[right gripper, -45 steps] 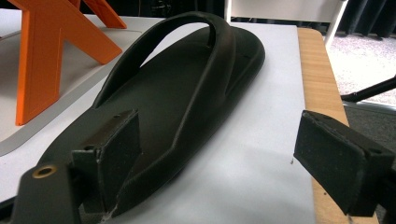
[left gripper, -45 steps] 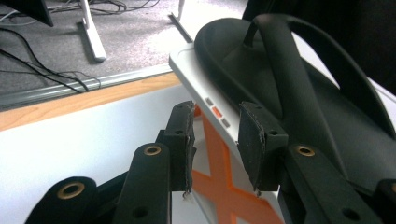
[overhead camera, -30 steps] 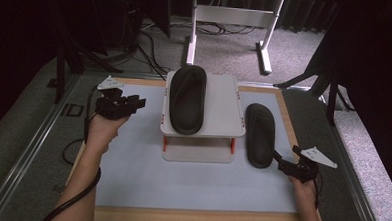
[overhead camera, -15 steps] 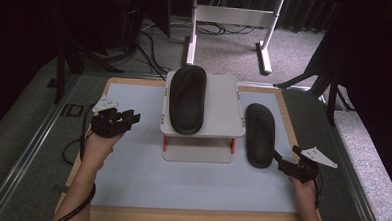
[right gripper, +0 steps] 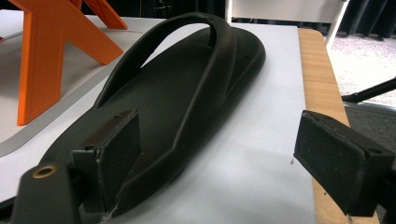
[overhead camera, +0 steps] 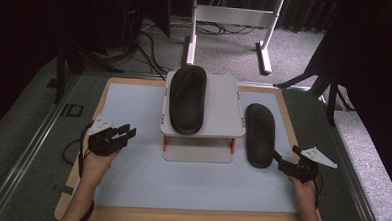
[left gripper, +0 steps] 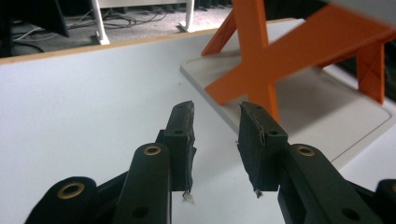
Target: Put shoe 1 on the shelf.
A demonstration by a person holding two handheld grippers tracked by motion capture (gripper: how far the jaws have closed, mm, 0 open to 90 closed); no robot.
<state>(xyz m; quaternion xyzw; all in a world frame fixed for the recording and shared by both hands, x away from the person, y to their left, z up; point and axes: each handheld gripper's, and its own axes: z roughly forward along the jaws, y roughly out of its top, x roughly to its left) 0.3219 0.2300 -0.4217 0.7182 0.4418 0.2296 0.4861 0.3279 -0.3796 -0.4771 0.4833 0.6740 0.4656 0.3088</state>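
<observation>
Left gripper [overhead camera: 113, 138] drawn back toward the table's near-left since the earlier frames; right gripper [overhead camera: 295, 166] unmoved at the heel of the loose sandal [overhead camera: 259, 135].
Risk: right jaws gape wide with one pad against the sole's heel edge, so closing could pinch only the rim and let it slip. Left jaws slightly parted, empty, forearm low. Second sandal [overhead camera: 187, 98] lies on the stand [overhead camera: 219, 99].
</observation>
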